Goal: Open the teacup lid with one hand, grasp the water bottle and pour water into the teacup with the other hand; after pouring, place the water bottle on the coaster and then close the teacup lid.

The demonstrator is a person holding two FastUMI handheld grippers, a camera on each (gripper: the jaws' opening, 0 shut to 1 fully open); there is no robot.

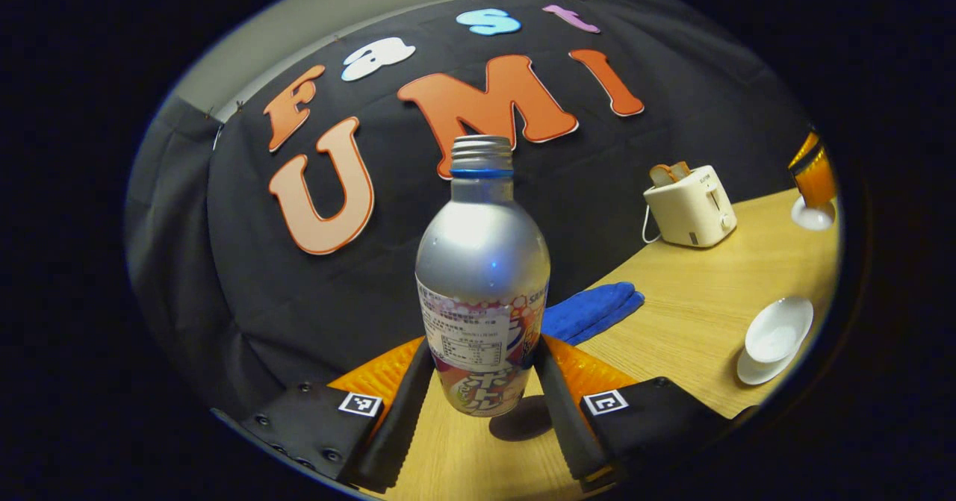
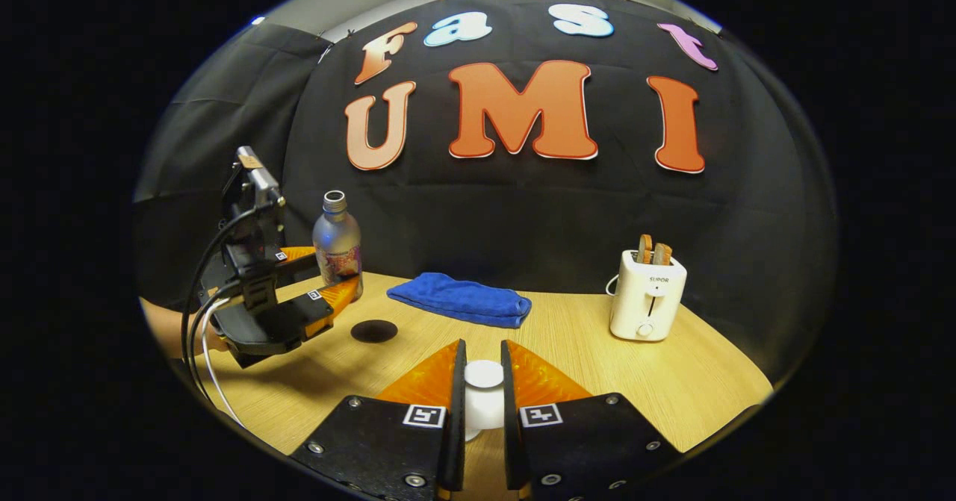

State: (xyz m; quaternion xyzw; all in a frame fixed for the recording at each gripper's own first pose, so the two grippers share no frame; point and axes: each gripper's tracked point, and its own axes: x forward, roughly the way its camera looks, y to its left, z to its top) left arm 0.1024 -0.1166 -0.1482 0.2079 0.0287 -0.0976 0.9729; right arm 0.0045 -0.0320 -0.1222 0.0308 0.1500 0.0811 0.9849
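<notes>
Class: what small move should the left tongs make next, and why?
Probably carry the water bottle sideways toward the open teacup. The left tongs grip the bottle, and the right tongs hold the lid clear of the cup, so pouring looks like the next step.

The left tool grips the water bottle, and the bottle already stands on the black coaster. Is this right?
Not quite. The left tool does grip the water bottle, but the bottle does not stand on the black coaster. The coaster lies bare, apart from the bottle, as the right gripper view shows.
</notes>
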